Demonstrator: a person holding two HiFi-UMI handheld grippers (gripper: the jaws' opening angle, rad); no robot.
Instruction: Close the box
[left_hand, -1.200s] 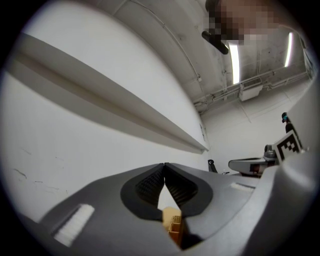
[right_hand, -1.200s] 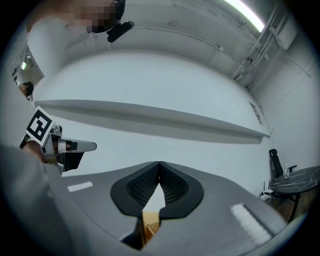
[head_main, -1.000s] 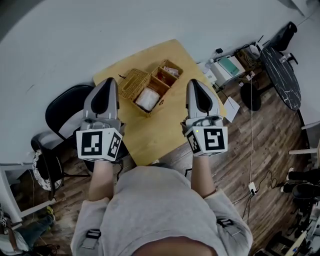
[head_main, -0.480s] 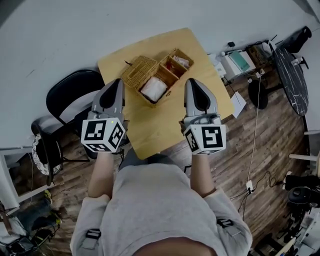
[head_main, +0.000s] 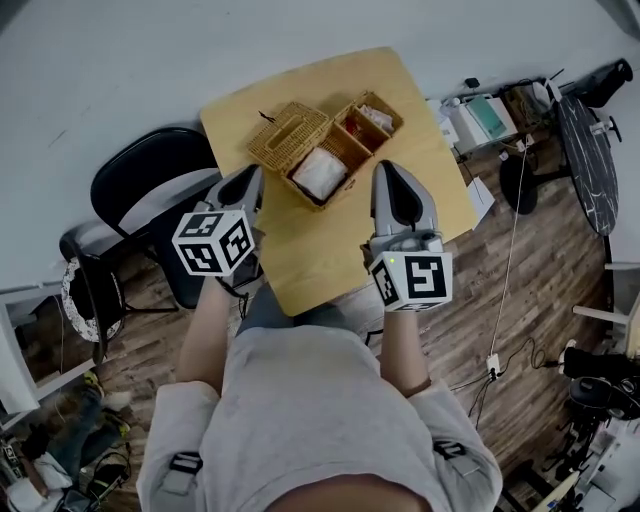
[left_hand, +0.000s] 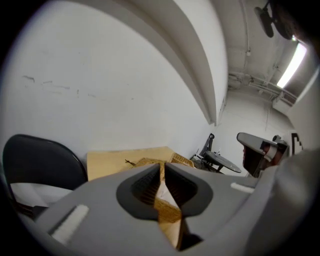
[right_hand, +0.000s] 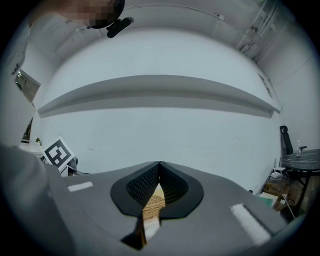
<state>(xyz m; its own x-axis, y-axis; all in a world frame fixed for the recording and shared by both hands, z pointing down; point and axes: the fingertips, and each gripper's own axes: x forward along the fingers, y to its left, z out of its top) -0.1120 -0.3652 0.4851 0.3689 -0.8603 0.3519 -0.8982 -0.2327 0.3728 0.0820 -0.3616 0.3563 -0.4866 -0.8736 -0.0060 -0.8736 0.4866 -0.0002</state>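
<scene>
An open wicker box (head_main: 330, 150) stands on a small wooden table (head_main: 410, 200). Its woven lid (head_main: 288, 133) lies swung out to the left, a white packet (head_main: 320, 176) sits in the near compartment, and reddish items fill the far one. My left gripper (head_main: 254, 175) hovers by the table's left edge, just short of the lid, shut and empty. My right gripper (head_main: 389, 168) hangs over the table right of the box, also shut and empty. In the left gripper view the box (left_hand: 148, 162) shows just past the closed tips (left_hand: 162, 164). In the right gripper view wicker (right_hand: 152, 202) peeks between the jaws.
A black chair (head_main: 150, 185) stands against the table's left side, under my left arm. A dark round table (head_main: 586, 150) and boxes (head_main: 485, 115) sit on the wooden floor to the right. The white wall runs behind the table.
My left gripper has dropped and rolled, so its marker cube now shows tilted, and the table and box have come into its view. The right gripper has sunk a little.
</scene>
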